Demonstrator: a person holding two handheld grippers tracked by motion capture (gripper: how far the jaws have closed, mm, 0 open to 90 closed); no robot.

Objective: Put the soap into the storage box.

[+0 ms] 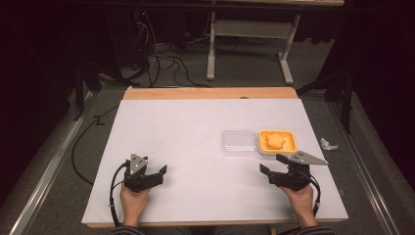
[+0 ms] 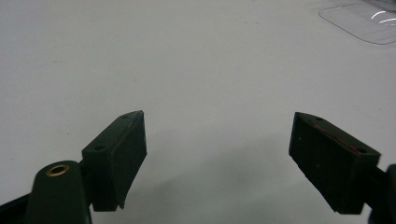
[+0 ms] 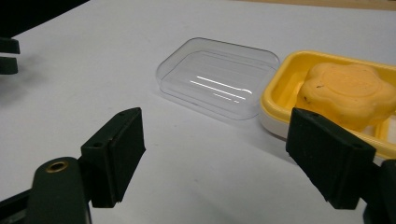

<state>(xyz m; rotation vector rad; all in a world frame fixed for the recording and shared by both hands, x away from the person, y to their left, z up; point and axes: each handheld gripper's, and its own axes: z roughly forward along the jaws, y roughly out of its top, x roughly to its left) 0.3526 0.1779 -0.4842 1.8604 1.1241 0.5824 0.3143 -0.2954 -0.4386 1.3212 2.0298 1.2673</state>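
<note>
A yellow soap dish (image 1: 292, 142) lies on the white table right of centre, with an orange flower-shaped soap (image 1: 274, 141) inside it. Touching its left side is a clear plastic lid (image 1: 239, 142), open side up. My right gripper (image 1: 270, 164) rests just in front of the dish, open, with nothing between its fingers. In the right gripper view the lid (image 3: 217, 77), dish (image 3: 280, 88) and soap (image 3: 348, 93) lie beyond the right gripper (image 3: 212, 116). My left gripper (image 1: 159, 175) sits at the front left, open and empty. The left gripper view has the left gripper (image 2: 217, 121) over bare table, with the lid (image 2: 364, 23) far off.
The white table top (image 1: 195, 147) has a wooden strip (image 1: 210, 93) along its far edge. A crumpled white scrap (image 1: 328, 144) lies on the floor to the right. Behind the table stand a metal table frame (image 1: 211, 54) and loose cables (image 1: 166, 61).
</note>
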